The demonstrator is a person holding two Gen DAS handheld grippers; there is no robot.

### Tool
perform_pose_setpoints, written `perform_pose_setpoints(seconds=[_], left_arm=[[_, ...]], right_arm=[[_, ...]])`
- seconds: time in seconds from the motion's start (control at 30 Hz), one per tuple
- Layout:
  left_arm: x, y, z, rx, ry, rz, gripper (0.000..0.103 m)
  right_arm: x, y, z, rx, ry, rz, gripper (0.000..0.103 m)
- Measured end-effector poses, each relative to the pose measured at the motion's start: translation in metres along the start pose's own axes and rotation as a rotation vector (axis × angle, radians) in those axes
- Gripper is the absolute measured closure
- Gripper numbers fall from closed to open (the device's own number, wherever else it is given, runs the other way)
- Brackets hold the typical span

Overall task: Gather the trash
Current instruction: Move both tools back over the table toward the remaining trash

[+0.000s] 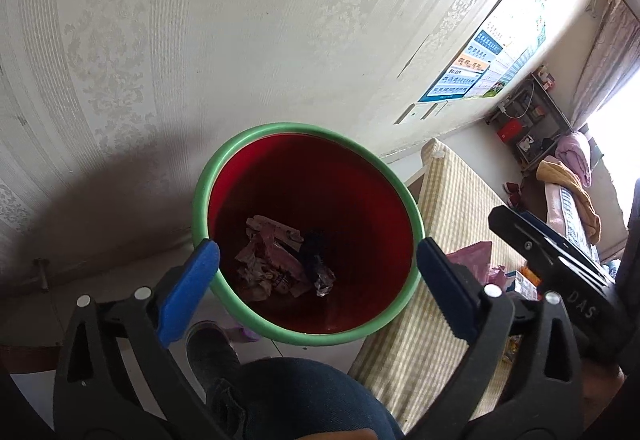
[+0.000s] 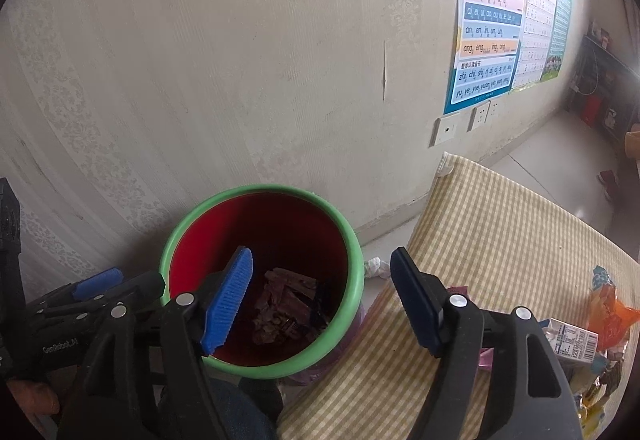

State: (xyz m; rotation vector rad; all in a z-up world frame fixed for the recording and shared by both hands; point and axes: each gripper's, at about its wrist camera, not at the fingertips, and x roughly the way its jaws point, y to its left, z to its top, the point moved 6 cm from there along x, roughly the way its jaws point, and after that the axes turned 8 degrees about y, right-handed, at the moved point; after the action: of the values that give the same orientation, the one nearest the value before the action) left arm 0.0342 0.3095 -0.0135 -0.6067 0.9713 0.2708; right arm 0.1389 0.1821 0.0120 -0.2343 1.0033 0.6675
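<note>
The trash bin (image 1: 306, 234) — red inside, green-rimmed — stood on the floor against the wallpapered wall, just beside the checked tabletop (image 2: 500, 240), with crumpled wrappers (image 1: 276, 260) already lying at its bottom. Both claws hung over its mouth. The left claw (image 1: 316, 288) was spread wide and held nothing; the right claw (image 2: 324, 300) was likewise wide apart and empty, its left finger over the bin's opening. More litter waited on the tabletop: a small carton (image 2: 572, 340) and bright wrappers (image 2: 608, 304) near the right edge, a pink bag (image 1: 472, 258) nearer the bin, and a white crumpled scrap (image 2: 374, 266) in the gap between bin and tabletop.

The drop looked done, so the next step was probably another pickup. It would go best by lifting clear of the rim first, then closing on one light piece at a time — pinching a wrapper's bulk, not its slippery edge.
</note>
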Motion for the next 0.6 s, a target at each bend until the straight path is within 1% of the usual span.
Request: perform_pose_setpoints(seconds=[0.1,0.2,0.4,0.6], left_arm=[[-0.002,-0.012,-0.004,0.021,0.004,-0.008,0.006],[-0.002,-0.028,-0.010,0.050,0.012,-0.017,0.006],[-0.003,-0.066,-0.024,0.116,0.027,-0.044,0.006],[-0.002,-0.107,-0.040,0.186,0.042,-0.076,0.006]], right_arm=[[-0.016,-0.010,-0.006,0.019,-0.016,-0.012,0.024],[-0.031,-0.022,-0.014,0.042,-0.027,-0.026,0.022],[-0.057,-0.058,-0.037,0.098,-0.025,-0.071,0.020],[-0.083,-0.099,-0.068,0.169,-0.024,-0.113,0.020]])
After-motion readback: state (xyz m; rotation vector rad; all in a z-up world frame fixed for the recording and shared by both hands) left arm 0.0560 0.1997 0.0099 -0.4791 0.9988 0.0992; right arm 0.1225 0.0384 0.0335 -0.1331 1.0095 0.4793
